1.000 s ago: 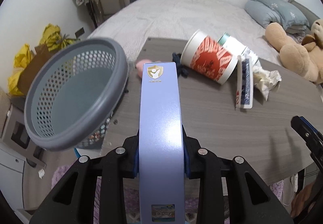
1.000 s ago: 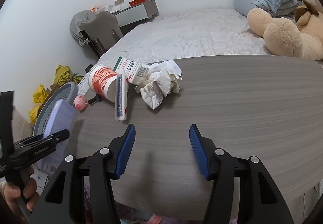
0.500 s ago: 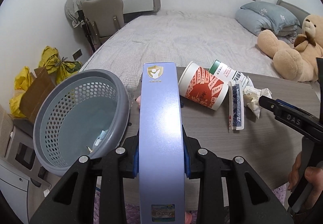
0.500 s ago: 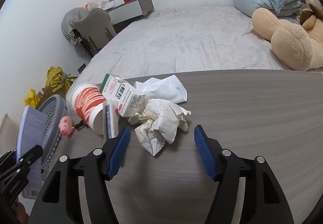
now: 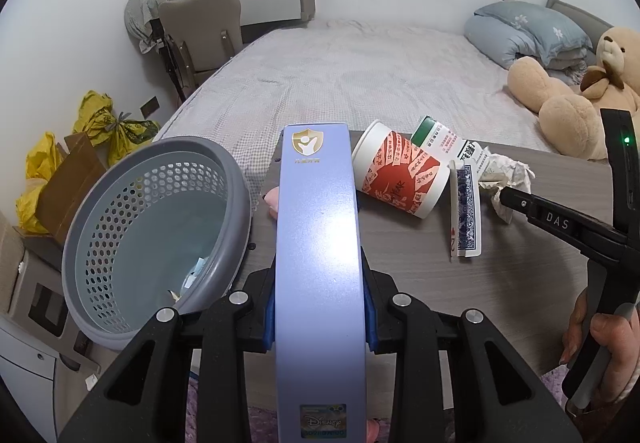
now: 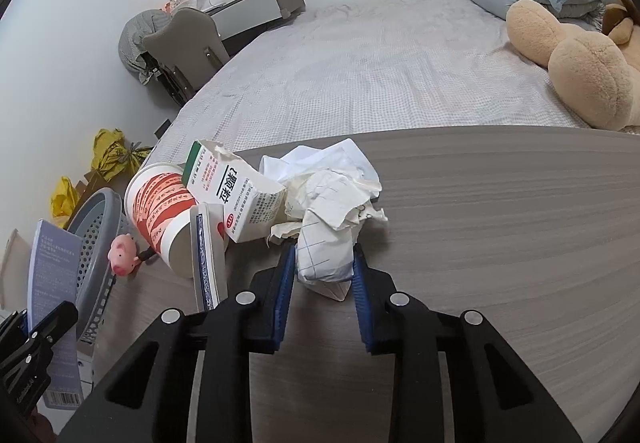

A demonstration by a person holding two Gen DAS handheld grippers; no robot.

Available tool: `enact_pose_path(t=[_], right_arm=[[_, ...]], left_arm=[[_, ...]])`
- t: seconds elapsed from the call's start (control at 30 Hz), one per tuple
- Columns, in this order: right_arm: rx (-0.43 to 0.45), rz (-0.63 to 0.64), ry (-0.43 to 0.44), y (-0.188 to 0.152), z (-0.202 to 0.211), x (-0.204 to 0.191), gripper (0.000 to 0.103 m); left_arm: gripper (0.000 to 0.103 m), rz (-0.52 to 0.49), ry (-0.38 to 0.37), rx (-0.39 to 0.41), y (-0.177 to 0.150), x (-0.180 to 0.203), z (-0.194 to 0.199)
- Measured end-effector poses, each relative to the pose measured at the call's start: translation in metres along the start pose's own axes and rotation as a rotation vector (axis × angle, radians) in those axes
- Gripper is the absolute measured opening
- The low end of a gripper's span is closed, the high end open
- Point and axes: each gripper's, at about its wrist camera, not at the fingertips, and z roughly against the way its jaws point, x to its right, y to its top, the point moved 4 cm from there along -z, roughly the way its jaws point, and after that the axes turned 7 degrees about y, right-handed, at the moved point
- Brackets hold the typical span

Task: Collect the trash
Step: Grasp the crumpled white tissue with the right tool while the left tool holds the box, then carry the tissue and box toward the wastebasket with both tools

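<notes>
My left gripper [image 5: 320,295] is shut on a long lavender box [image 5: 318,223], held beside a grey perforated basket [image 5: 236,179] at the table's left edge. In the right wrist view my right gripper [image 6: 325,263] is closing its jaws, and both blue pads press a crumpled paper wad [image 6: 326,231] lying on the table [image 6: 500,223]. Left of the wad lie a torn white medicine carton [image 6: 236,195], a tipped red-and-white paper cup [image 6: 160,199] and a blue-patterned card box [image 6: 206,255].
A small pink pig toy [image 6: 122,249] lies by the cup near the basket. The basket holds a few scraps [image 5: 192,275]. Behind the table is a bed [image 6: 380,75] with a teddy bear [image 6: 580,59]. A hand [image 5: 600,347] holds the right gripper's handle.
The right gripper moved forward over the table to the paper wad and closed its pads onto it. The left gripper kept its hold on the lavender box, barely moving.
</notes>
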Motion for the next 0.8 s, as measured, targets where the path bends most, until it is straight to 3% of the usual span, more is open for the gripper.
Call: enact_pose_path(t=[0.53, 0.8], right_arm=[[0.083, -0.062, -0.073, -0.035, 0.076, 0.023, 0.026], [0.102, -0.020, -0.037, -0.057, 0.105, -0.011, 0.026]], left_arm=[[0.031, 0.018, -0.021, 0.033, -0.004, -0.014, 0.019], [0.031, 0.058, -0.011, 0.043, -0.011, -0.041, 0.021]])
